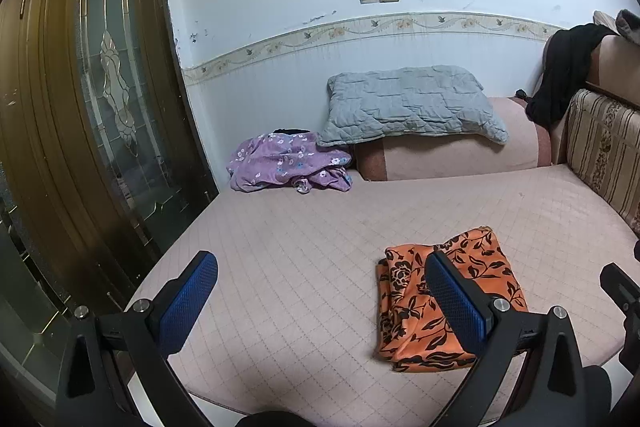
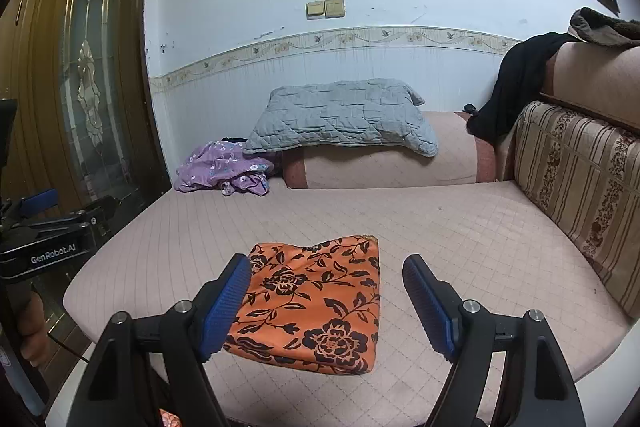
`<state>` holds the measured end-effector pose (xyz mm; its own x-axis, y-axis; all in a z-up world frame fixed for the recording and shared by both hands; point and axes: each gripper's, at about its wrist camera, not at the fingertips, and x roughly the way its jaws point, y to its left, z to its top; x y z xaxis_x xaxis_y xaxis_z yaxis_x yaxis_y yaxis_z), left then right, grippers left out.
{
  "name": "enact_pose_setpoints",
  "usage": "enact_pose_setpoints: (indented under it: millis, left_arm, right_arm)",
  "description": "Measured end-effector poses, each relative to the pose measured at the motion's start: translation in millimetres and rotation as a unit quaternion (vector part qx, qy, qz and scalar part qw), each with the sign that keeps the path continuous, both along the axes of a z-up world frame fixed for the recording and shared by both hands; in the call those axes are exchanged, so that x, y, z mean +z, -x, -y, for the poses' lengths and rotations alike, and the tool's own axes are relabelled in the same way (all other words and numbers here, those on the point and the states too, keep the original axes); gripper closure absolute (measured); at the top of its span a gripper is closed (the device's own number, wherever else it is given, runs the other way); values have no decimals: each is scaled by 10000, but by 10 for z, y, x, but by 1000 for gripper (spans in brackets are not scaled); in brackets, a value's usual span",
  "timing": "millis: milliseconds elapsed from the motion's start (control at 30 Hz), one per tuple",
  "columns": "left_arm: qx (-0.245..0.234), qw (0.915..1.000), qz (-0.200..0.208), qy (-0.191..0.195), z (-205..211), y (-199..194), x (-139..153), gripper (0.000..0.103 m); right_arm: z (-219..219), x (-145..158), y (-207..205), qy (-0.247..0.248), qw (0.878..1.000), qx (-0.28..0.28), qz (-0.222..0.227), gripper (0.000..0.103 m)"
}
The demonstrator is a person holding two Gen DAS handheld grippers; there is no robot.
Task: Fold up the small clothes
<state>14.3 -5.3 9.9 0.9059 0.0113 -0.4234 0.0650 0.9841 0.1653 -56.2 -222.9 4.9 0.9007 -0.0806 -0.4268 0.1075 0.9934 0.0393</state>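
Observation:
An orange garment with a black flower print point(image 2: 316, 303) lies folded into a rough square on the pink quilted sofa seat point(image 2: 460, 235); it also shows in the left wrist view point(image 1: 416, 311). My right gripper point(image 2: 326, 275) is open and empty, held just above the garment's near side. My left gripper point(image 1: 322, 271) is open and empty, to the left of the garment, its right finger in front of it. The left gripper's body also shows at the left edge of the right wrist view point(image 2: 52, 227). A crumpled purple flowered garment point(image 1: 286, 163) lies at the seat's far left corner.
A grey quilted pillow point(image 1: 408, 103) rests on the sofa's far armrest. A striped back cushion point(image 2: 580, 187) lines the right side, with a black garment point(image 2: 508, 91) draped over the backrest. A brown wooden door with a glass panel point(image 1: 100, 67) stands at the left.

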Motion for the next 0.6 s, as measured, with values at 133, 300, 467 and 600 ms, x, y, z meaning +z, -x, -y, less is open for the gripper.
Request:
enact_pose_setpoints:
  millis: [133, 300, 467, 600]
  left_arm:
    - [33, 10000, -11, 2, -11, -12, -10, 0]
    - [51, 10000, -6, 3, -14, -14, -11, 0]
    - [66, 10000, -13, -5, -21, -9, -28, 0]
    - [52, 10000, -13, 9, -32, -7, -30, 0]
  right_arm:
    - [-1, 2, -1, -7, 10000, 3, 3, 22]
    - [1, -6, -5, -15, 10000, 7, -8, 22]
    - [-1, -12, -12, -7, 10000, 15, 2, 22]
    - [-8, -21, -18, -8, 10000, 32, 15, 22]
